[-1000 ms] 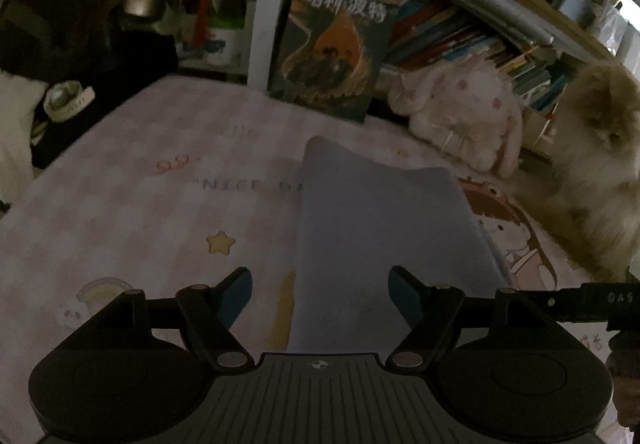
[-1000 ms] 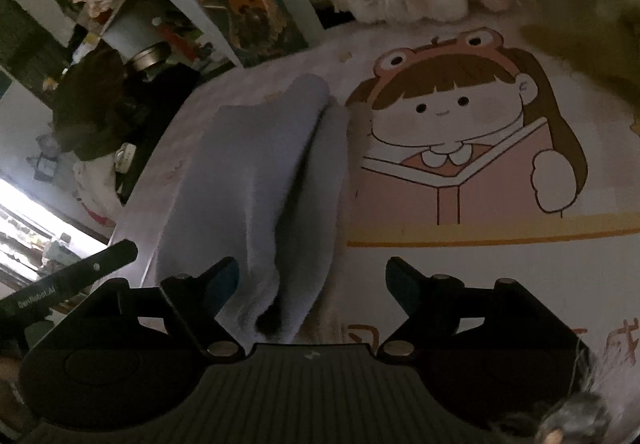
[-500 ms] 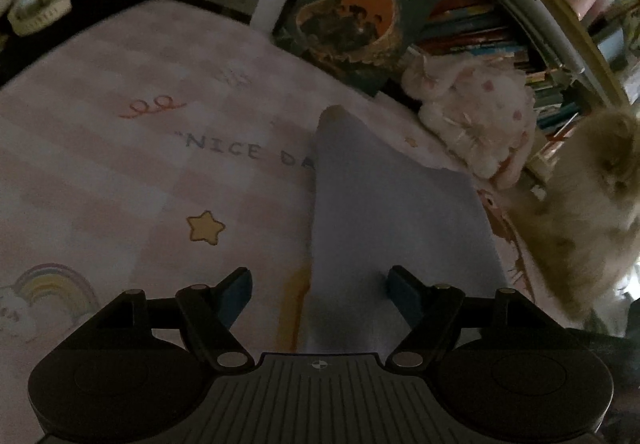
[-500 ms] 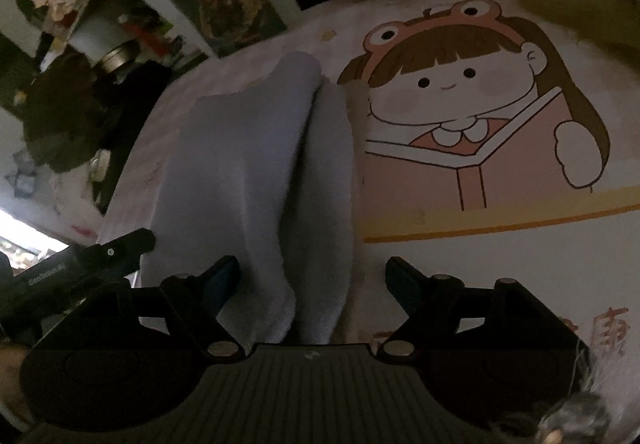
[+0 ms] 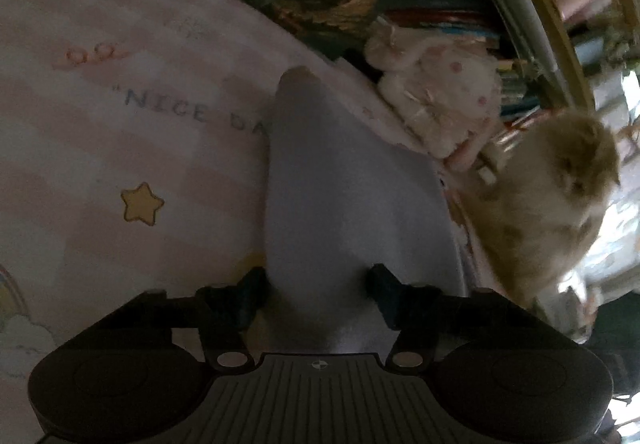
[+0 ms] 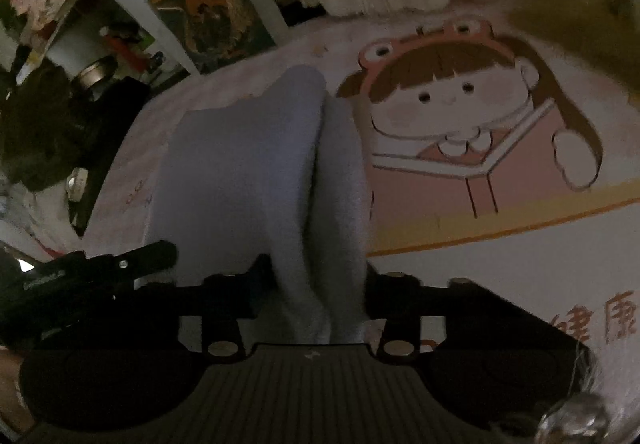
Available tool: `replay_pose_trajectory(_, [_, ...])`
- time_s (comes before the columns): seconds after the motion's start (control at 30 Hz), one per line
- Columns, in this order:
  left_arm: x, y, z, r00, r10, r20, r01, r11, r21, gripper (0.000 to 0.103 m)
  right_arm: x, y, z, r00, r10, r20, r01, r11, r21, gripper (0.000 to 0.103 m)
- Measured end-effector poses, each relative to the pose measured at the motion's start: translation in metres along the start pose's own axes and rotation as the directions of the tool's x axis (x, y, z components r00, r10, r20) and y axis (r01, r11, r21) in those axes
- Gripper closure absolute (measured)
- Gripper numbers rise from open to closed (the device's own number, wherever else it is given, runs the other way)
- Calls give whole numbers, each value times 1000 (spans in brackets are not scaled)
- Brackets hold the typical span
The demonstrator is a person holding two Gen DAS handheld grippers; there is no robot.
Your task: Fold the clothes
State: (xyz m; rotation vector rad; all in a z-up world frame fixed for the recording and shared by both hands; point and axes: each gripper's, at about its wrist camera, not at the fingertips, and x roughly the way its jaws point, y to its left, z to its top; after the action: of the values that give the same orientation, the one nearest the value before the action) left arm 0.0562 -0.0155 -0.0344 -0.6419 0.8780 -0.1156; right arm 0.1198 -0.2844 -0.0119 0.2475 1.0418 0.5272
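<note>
Closing just now, left gripper (image 5: 316, 290) pinches the grey cloth (image 5: 344, 196). Right gripper (image 6: 316, 284) likewise clamps its near end at 6 o'clock.

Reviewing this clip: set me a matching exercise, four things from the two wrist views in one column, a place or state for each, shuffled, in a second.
1. grey garment
2. yellow star
3. plush rabbit
4. cartoon girl print

A. leaning against the bookshelf
B. printed left of the garment
C. printed right of the garment
D. near end between both grippers' fingers

Pairs: 1-D, 2-B, 3-A, 4-C
</note>
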Motion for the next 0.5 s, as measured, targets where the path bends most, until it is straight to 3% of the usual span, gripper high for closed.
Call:
replay_pose_trajectory(0.2, [-15,-30,-11,999,41,-20,-36,979,198,58,-16,20,-13,998,-63,10,64,989,-130,75])
replay_pose_trajectory(0.4, [-24,-23,-22,987,20,-160,7,985,171,57,-28,6,-30,995,9,-103,-16,998,-62,75])
replay_pose_trajectory(0.5, [-23,-14,-27,983,1,-182,20,993,116,52,-32,-1,-35,991,31,-131,-36,999,-33,72])
